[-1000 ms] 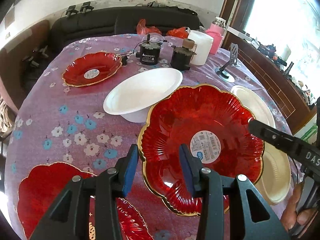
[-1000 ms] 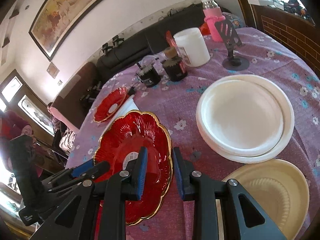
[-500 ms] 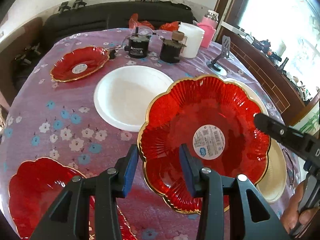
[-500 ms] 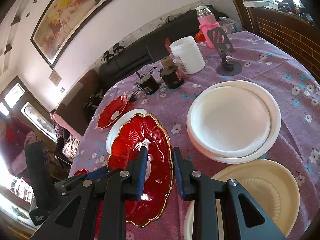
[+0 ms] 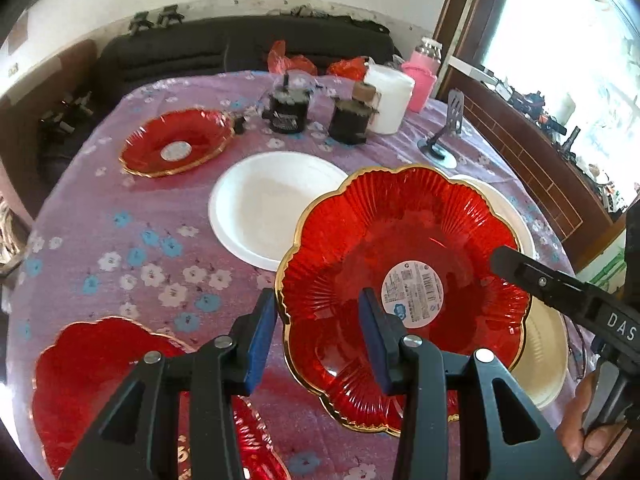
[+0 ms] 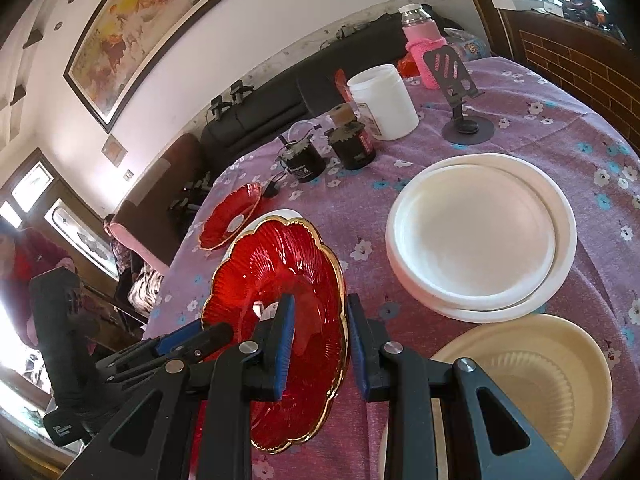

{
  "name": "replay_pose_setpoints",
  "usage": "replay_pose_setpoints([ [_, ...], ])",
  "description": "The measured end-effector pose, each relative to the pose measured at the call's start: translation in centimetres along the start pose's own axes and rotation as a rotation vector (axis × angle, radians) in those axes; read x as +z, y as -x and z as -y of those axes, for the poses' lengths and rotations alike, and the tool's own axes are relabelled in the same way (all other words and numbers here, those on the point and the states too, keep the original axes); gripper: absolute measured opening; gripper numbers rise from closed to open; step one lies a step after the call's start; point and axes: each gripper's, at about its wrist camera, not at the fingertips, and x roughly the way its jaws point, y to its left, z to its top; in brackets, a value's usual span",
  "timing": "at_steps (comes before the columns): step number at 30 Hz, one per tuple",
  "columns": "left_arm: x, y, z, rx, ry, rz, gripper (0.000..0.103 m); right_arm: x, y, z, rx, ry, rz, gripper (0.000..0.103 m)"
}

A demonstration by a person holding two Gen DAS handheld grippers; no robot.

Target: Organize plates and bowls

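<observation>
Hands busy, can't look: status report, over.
Left gripper, right gripper both clamped on red plate rim. Plate aloft, tilted. White plate partly hidden behind it.

White letters "DAS" show on the black arm of the right gripper (image 5: 616, 322) at the right edge of the left wrist view, cut off by the frame. Round white sticker (image 5: 412, 294) in the middle of the held red scalloped plate (image 5: 400, 240): printed lines and a barcode-like block, too small to read. Far red plate (image 5: 178, 142) bears a similar sticker, unreadable. Black jar (image 6: 354, 146) has a red label, print illegible. Gold marks on the near red plate (image 5: 100, 380), not legible
</observation>
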Motion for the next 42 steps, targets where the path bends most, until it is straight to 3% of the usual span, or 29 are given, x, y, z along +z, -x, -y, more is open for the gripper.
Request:
replay_pose_setpoints([
  [2,-0.1,1.0,0.0,0.010,0.001,0.016,0.040,0.0,0.2,-0.3,0.017,-0.004,0.001,0.028],
  [4,-0.4,2.1,-0.1,0.010,0.001,0.030,0.049,-0.2,0.6,-0.9,0.037,-0.004,0.002,0.028],
  [12,-2.5,6.2,-2.2,0.054,0.021,0.064,0.049,-1.8,2.0,-4.8,0.094,0.033,0.012,0.028],
  [23,-7.2,10.7,-9.2,0.121,0.116,0.079,0.049,-6.9,-0.4,-11.9,0.148,0.125,-0.113,0.028],
  [33,-10.4,10.4,-14.9,0.132,0.221,0.043,0.049,-11.2,-5.4,-15.7,0.135,0.184,-0.253,0.028],
  [42,-11.1,9.0,-15.7,0.126,0.235,0.022,0.049,-12.5,-7.7,-15.4,0.085,0.179,-0.296,0.028],
])
